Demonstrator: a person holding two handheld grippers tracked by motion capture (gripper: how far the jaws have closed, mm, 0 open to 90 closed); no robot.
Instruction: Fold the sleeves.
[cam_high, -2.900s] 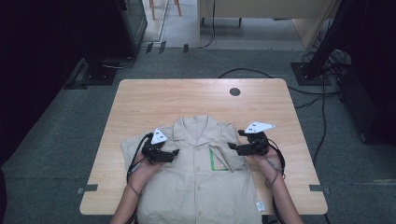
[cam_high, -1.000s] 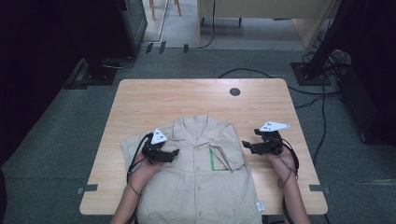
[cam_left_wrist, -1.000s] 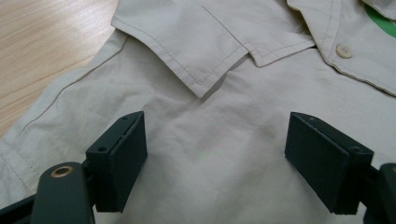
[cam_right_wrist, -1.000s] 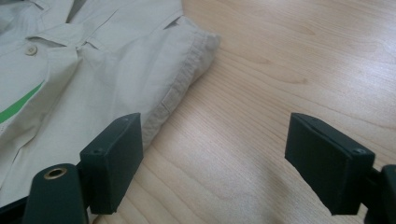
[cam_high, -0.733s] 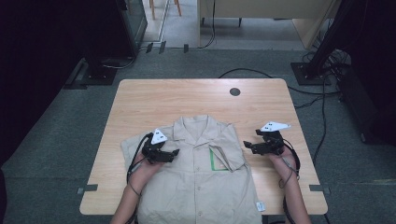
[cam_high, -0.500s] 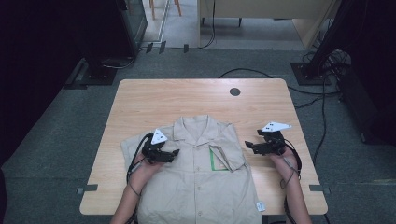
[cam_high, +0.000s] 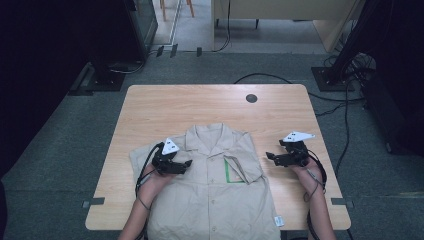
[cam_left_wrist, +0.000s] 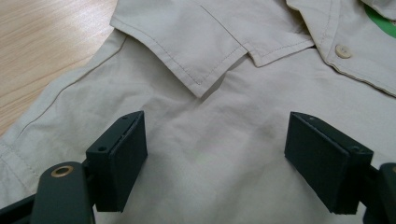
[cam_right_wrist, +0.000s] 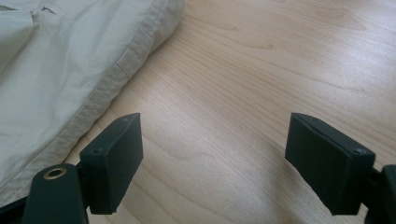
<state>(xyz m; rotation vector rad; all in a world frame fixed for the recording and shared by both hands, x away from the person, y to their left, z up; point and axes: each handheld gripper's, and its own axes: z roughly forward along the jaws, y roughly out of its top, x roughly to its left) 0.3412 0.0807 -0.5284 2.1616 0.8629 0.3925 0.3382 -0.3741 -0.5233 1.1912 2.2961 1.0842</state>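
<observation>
A beige short-sleeved shirt (cam_high: 215, 195) lies flat on the wooden table (cam_high: 200, 105), collar away from the person, buttoned, with a green patch (cam_high: 234, 171) at its chest pocket. My left gripper (cam_high: 186, 164) rests over the shirt's left chest, pointing right. In the left gripper view, it (cam_left_wrist: 217, 135) stands open above plain fabric, just below a pocket flap (cam_left_wrist: 210, 46) and left of a button (cam_left_wrist: 345, 50). My right gripper (cam_high: 270, 157) hovers beside the shirt's right sleeve, pointing left. Its jaws (cam_right_wrist: 217, 135) are open over bare wood, the sleeve hem (cam_right_wrist: 116, 74) just to their left.
A round cable hole (cam_high: 251, 98) sits near the table's far edge. A white tag (cam_high: 278, 220) hangs at the shirt's lower right hem. Cables (cam_high: 345, 125) trail over the grey floor to the right, and dark stands flank the table.
My right gripper has slid to the right, off the shirt's shoulder and onto bare table beside the sleeve. The left gripper and the shirt have stayed put.
</observation>
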